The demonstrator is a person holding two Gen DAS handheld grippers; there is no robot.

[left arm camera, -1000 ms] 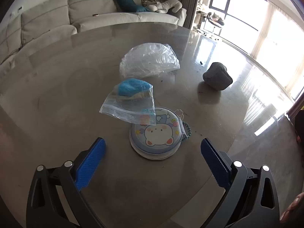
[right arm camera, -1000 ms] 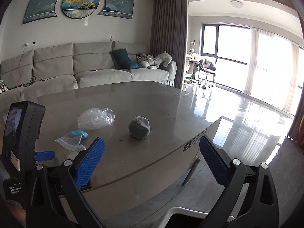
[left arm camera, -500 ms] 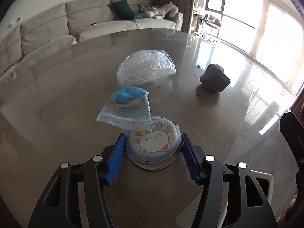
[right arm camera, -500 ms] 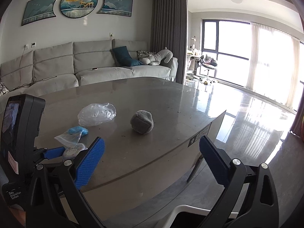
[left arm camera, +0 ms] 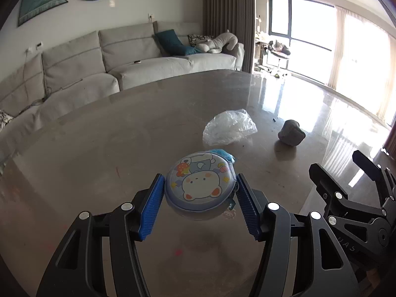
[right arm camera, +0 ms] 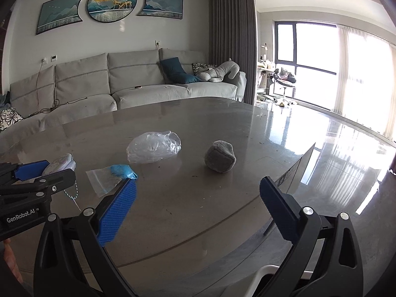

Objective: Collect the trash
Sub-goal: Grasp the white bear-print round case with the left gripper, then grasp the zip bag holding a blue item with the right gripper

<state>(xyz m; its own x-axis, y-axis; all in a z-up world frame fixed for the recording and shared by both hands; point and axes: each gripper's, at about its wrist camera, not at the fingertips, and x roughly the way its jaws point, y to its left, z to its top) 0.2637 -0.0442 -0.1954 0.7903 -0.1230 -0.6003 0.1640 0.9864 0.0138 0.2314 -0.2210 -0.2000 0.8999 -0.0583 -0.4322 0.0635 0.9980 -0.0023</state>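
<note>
We have lifted the round cartoon case (left arm camera: 200, 188) off the worktop (left arm camera: 99, 148), left hand-held gripper (left arm camera: 198, 205) clamping it; right hand-held gripper (right arm camera: 195, 208) gapes wide.

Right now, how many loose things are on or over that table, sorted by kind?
Plastic bags: 2, a crumpled clear bag and a zip bag with blue contents.
Round cartoon pouch: 1, clamped in the left gripper.
Grey fabric lump: 1.
Total: 4.
</note>
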